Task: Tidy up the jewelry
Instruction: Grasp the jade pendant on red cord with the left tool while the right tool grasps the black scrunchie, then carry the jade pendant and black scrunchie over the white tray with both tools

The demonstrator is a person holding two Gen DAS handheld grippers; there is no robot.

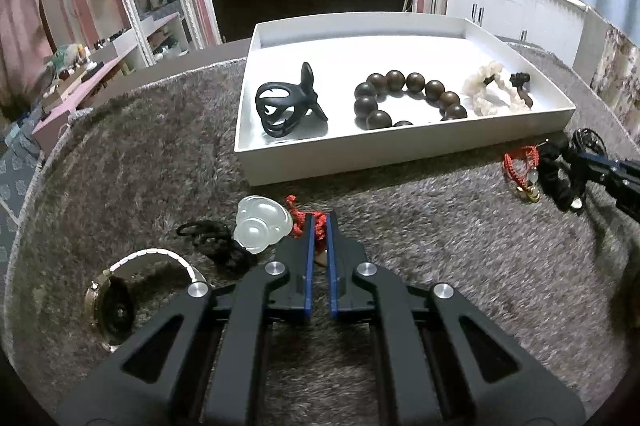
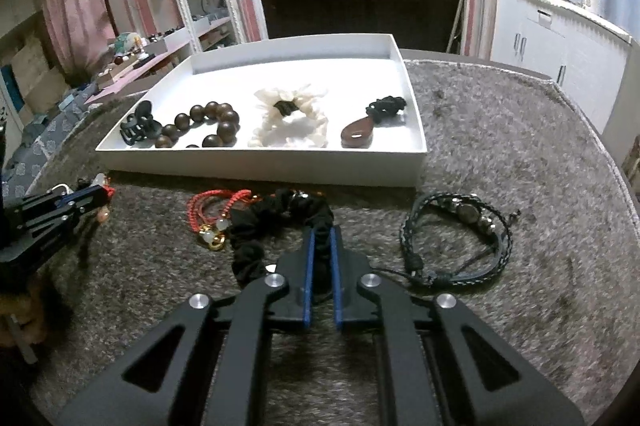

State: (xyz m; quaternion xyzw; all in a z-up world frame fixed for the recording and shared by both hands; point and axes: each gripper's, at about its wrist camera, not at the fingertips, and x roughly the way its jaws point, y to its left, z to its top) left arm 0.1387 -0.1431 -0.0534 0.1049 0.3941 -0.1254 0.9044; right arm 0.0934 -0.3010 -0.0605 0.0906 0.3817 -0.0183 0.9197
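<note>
My left gripper [image 1: 319, 224] is shut on a red cord [image 1: 298, 222] lying on the grey rug beside a pale jade pendant [image 1: 262, 228]. In the right wrist view the left gripper [image 2: 102, 194] shows at the left edge with the red cord at its tips. My right gripper [image 2: 321, 232] is shut on a black scrunchie [image 2: 276, 222]. A red cord bracelet [image 2: 216, 211] with pale beads lies just left of the scrunchie. The white tray [image 2: 260, 167] behind holds a black hair claw [image 2: 138, 129], a dark bead bracelet [image 2: 210, 125], a white scrunchie [image 2: 292, 123] and a brown pendant [image 2: 357, 134].
A black braided bracelet [image 2: 460, 240] lies right of my right gripper. A white-strapped watch [image 1: 116, 306] and a black cord [image 1: 214, 240] lie left of my left gripper. The rug ends in a curved edge [image 2: 624, 181] on the right. Shelves and cabinets stand beyond.
</note>
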